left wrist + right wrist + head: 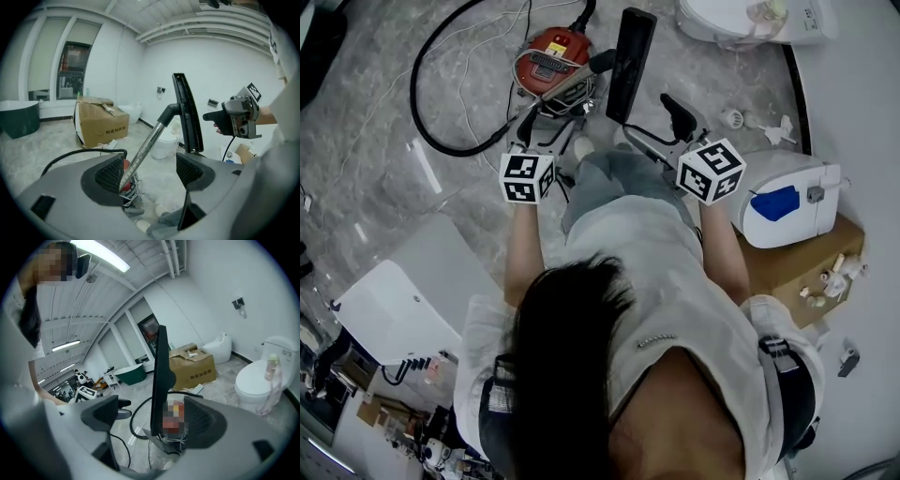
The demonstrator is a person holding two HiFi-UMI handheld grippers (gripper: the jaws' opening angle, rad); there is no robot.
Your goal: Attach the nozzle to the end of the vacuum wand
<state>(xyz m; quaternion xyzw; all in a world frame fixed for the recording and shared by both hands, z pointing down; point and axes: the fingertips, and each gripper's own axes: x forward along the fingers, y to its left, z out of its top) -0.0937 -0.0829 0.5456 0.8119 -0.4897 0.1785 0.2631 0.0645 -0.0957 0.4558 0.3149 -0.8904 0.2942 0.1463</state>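
Grey marbled floor (375,122) lies under us. Our left gripper (150,171) has its jaws spread as wide as they go, with nothing pinched. The metal wand (146,149) slants up just beside its left pad toward one o'clock. Our right gripper (154,420) also stands apart and empty. Beyond both, at twelve o'clock, the black nozzle (630,61) stands upright, joined to the wand's end. Farther off at eleven o'clock sits the red vacuum canister (558,52), its black hose (427,112) looping out to ten o'clock.
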